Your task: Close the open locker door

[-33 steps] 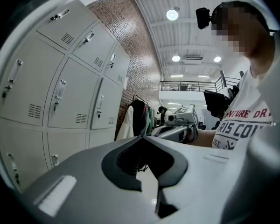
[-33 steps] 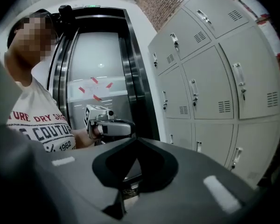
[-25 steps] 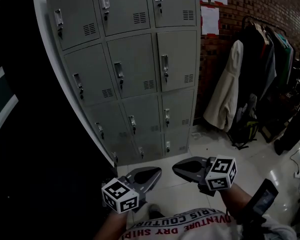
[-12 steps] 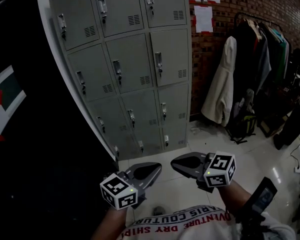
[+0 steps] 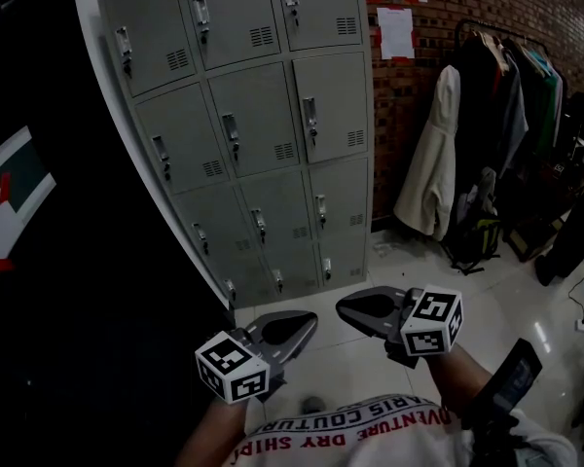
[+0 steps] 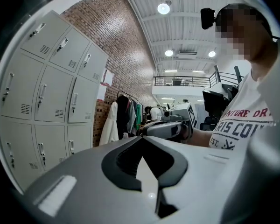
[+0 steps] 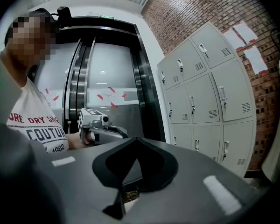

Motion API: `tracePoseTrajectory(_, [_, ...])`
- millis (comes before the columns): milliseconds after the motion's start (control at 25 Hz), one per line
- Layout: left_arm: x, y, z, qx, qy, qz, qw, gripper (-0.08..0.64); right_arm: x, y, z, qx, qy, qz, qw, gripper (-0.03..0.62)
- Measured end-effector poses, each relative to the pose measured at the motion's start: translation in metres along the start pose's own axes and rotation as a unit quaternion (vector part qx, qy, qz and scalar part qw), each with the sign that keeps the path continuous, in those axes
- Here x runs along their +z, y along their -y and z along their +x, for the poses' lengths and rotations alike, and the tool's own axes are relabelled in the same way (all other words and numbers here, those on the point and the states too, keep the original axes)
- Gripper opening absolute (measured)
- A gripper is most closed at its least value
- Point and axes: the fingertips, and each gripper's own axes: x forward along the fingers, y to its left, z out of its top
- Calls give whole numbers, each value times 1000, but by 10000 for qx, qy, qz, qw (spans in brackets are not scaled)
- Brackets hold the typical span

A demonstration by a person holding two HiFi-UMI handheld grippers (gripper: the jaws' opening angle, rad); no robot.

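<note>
A grey bank of lockers (image 5: pixel 253 134) fills the upper left of the head view, three columns wide and four rows high. It stands on the pale tiled floor (image 5: pixel 526 309), beside a brick wall (image 5: pixel 487 8). All of its doors (image 5: pixel 336 105) that show lie flush with the front, each with its handle along the left edge and a small vent near the lower right corner. None stands ajar in any view. To the left of the lockers is a broad dark panel (image 5: pixel 78 358).

In the right gripper view, dark-framed lift doors (image 7: pixel 102 78) with red tape marks stand left of the lockers.

A clothes rack (image 5: pixel 511 95) with dark garments stands along the brick wall to the right, and a pale coat (image 5: pixel 438 163) hangs at its near end. White papers (image 5: pixel 394 32) are stuck on the wall above.

The person's white printed shirt (image 5: pixel 370 436) shows at the bottom edge.

Both tools are held low over the floor, well apart from the lockers and pointing roughly toward them. The left hand-held gripper (image 5: pixel 310 319) has its jaws closed tip to tip with nothing between them. The right hand-held gripper (image 5: pixel 343 307) is likewise closed and empty. The two lie near each other, side by side, not touching.
</note>
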Motion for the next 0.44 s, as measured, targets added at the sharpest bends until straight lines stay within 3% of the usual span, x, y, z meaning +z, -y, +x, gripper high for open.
tracePoseTrajectory(440, [3, 7, -2, -89, -5, 32, 10000, 3, 0, -8, 2, 18, -67, -39, 10000, -5])
